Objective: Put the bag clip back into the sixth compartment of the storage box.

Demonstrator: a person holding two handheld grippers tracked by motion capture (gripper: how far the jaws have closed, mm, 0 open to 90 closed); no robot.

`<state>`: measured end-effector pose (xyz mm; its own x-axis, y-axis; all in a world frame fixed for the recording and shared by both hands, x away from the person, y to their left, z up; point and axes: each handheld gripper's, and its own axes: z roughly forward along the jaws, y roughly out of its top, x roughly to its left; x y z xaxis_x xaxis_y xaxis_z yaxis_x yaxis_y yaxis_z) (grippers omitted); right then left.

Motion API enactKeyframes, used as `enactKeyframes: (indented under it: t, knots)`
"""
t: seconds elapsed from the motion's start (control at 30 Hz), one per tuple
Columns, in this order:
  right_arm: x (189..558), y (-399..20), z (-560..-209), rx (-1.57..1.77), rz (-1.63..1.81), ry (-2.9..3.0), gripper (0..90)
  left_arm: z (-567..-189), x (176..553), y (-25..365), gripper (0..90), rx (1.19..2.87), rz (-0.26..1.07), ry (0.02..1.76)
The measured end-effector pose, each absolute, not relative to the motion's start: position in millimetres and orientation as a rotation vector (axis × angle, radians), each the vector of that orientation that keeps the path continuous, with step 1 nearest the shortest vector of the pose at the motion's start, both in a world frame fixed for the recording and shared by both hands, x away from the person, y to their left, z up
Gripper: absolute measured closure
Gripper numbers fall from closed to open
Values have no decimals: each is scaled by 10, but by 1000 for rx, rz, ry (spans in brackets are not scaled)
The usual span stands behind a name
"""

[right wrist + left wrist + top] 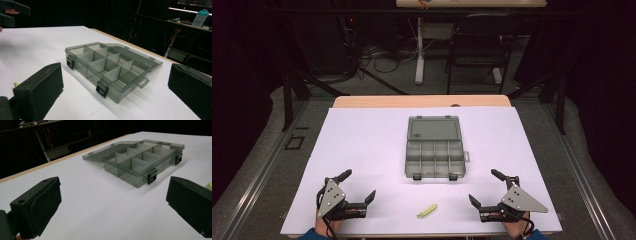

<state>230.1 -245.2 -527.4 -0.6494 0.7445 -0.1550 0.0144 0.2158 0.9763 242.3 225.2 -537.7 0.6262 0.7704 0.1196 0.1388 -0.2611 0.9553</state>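
Both grippers, left gripper (360, 187) and right gripper (482, 187), gaped wide, empty; yellow strip (427, 210) at six o'clock of the organizer box (434, 158) looked thin, liable to slip.

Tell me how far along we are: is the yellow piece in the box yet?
Not yet. Done: the box lies open, lid flat behind it, its compartments looking empty. In hand: nothing; left tongs and right tongs both rest open near the table edge. Left: the yellow piece lies on the table between them, ungrasped, presumably meant for a compartment.
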Motion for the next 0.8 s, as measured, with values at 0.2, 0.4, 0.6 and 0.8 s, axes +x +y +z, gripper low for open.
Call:
enactKeyframes:
  t: [0.2,0.4,0.6,0.8]
  knots:
    - [2306,-2450,-5276,706,1486,1865,0,-5370,2438,2161,0,1774,706,719]
    - [2305,-2454,-5275,710,1481,1868,0,-5354,2451,2067,0,1794,693,702]
    - [2310,-2446,-5279,712,1480,1871,0,-5333,2469,1978,0,1805,665,685]
    - [2311,-2446,-5280,714,1477,1872,0,-5309,2493,1848,0,1832,639,667]
